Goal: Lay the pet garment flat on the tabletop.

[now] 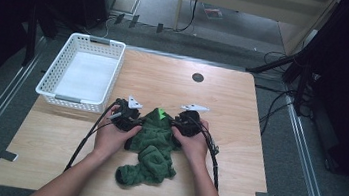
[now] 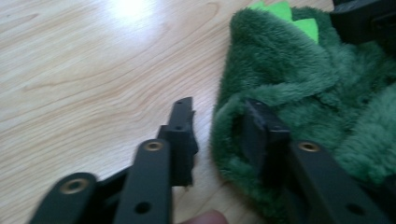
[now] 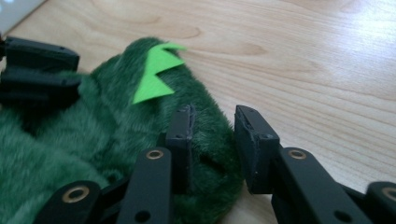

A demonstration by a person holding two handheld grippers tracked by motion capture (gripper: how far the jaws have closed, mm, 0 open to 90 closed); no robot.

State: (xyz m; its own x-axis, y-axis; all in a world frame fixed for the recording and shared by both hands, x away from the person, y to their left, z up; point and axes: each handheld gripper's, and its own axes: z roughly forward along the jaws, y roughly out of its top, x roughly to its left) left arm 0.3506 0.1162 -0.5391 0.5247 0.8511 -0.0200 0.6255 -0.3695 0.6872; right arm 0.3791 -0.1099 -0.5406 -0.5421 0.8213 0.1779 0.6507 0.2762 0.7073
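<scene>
A dark green fuzzy garment (image 1: 153,148) with bright green felt spikes (image 1: 161,112) lies crumpled on the wooden table (image 1: 240,116). My left gripper (image 1: 137,122) is at its left edge and my right gripper (image 1: 175,123) at its right edge, both near the spiked end. In the left gripper view the gripper (image 2: 219,114) is open: one jaw rests on bare wood, the other presses into the garment (image 2: 299,79). In the right gripper view the gripper (image 3: 214,119) is open, straddling the garment's (image 3: 93,140) rim beside the spikes (image 3: 156,74).
A white slotted basket (image 1: 76,99) stands at the table's back left. A dark round grommet (image 1: 197,77) sits in the tabletop behind the garment. Cables trail from both grippers toward the front edge. Each gripper view catches the opposite gripper (image 2: 364,18) (image 3: 37,70) across the fabric.
</scene>
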